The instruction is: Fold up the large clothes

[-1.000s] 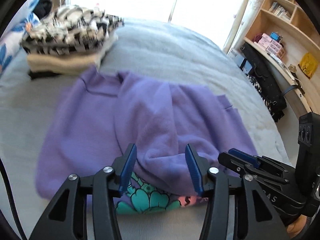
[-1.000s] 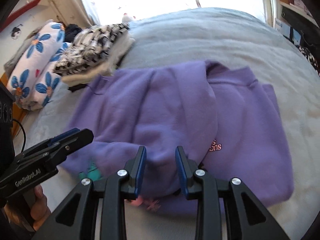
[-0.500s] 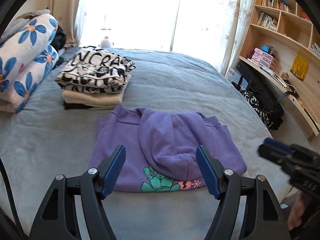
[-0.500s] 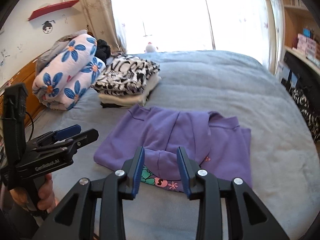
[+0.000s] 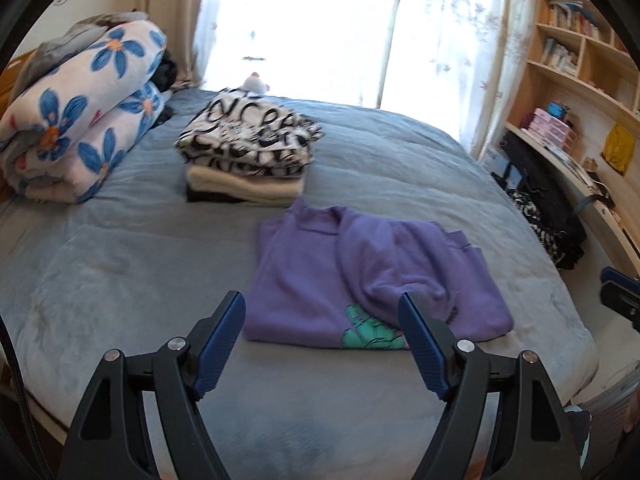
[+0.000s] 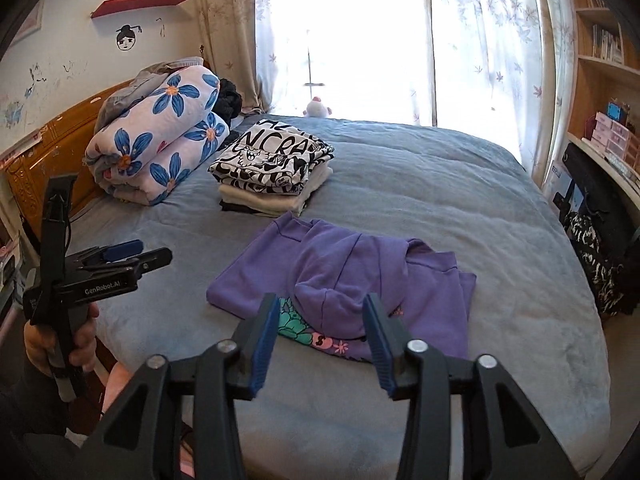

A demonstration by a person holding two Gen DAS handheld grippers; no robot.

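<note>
A purple sweatshirt [image 5: 360, 276] [image 6: 344, 276] lies folded on the grey-blue bed [image 5: 140, 264] [image 6: 460, 200], a teal and pink print showing at its near edge. My left gripper [image 5: 322, 328] hangs above and short of it, jaws opening wide with nothing between them. My right gripper [image 6: 322, 328] is also raised off the garment, its jaws opening and empty. In the right wrist view a hand holds the left gripper [image 6: 136, 256] at the left. Behind the sweatshirt stands a stack of folded clothes [image 5: 248, 160] [image 6: 276, 172] topped by a black-and-white printed one.
A rolled blue-flowered quilt [image 5: 76, 120] [image 6: 160, 140] lies at the head of the bed against a wooden headboard [image 6: 52, 148]. Wooden shelves and a desk [image 5: 576, 120] with dark bags line the right side. A bright curtained window [image 6: 360, 40] is behind.
Both grippers have let go of the purple sweatshirt, opened wider and pulled up and back from it. The sweatshirt now lies folded and small in both views.
</note>
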